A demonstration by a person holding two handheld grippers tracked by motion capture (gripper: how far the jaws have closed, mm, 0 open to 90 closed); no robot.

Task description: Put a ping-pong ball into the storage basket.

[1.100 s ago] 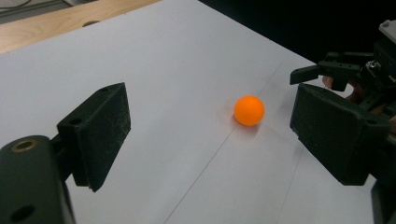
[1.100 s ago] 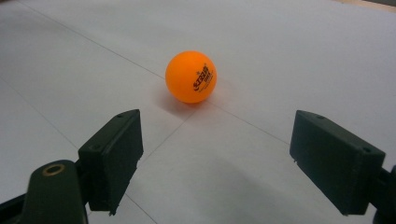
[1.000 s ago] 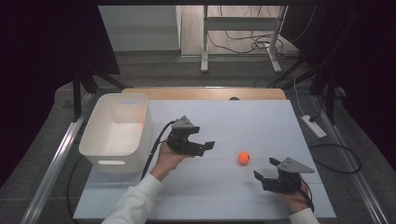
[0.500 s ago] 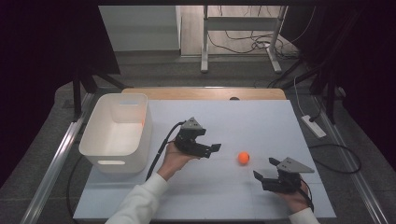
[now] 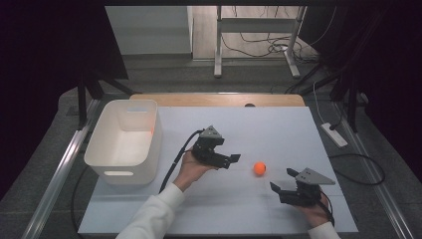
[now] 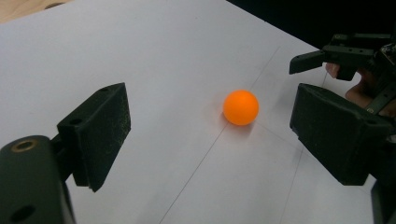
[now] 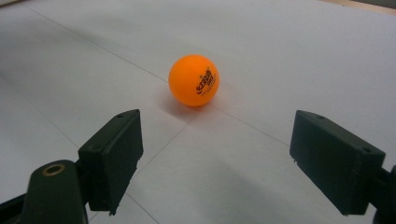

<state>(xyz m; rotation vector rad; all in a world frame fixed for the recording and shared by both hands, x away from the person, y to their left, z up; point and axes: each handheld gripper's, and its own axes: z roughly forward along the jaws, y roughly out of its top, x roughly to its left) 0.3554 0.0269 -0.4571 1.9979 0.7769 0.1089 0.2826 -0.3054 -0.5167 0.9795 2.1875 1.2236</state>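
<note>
Centre frame: orange ball on white table. Left gripper just left of it, jaws apart (not touching). Right gripper lower right, jaws apart. White bin at left.

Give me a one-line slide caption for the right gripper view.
Open right gripper faces an orange ball resting on the white table, jaws apart and short of it.

bare table rings ball; bin well apart.

Ball print too small to read; right forearm cut off by bottom edge.
</note>
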